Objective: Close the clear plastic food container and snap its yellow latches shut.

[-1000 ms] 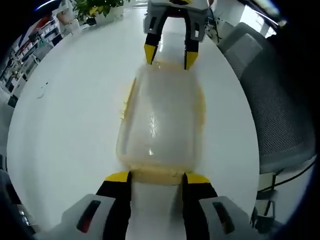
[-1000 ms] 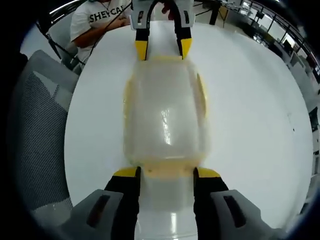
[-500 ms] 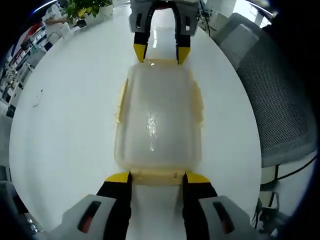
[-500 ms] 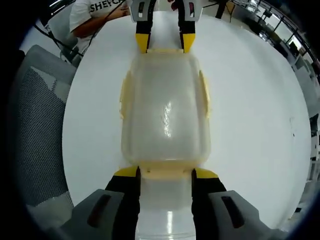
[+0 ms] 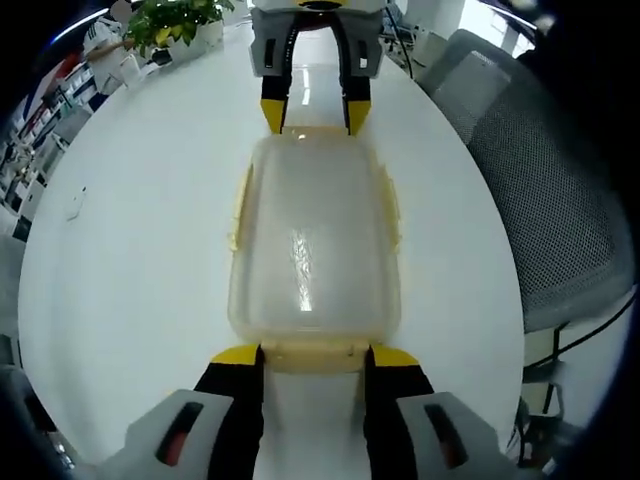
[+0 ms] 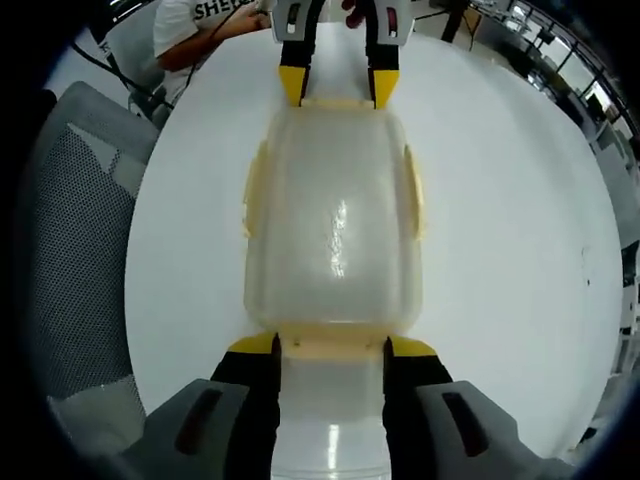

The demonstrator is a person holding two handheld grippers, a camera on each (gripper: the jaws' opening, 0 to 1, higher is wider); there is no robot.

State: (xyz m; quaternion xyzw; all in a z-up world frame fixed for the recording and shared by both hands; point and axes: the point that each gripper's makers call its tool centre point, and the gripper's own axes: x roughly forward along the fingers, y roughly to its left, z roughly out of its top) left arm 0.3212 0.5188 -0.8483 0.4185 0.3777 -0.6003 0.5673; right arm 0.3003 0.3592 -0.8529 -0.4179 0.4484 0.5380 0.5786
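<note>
On the white round desk [image 5: 130,260], both grippers' jaws stand apart, left gripper [image 5: 302,352] and right gripper [image 6: 328,345] bracketing opposite ends of the lidded clear plastic food container [image 5: 312,240], likely to press its yellow end latches [image 6: 333,344] shut.

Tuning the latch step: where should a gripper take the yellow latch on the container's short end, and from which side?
Take the end latch at its free outer lip, coming in level along the container's long axis, as the left gripper does now. The flap is a narrow strip spanning the gap between open jaws. The right gripper probably mirrors this at the opposite end latch.
</note>
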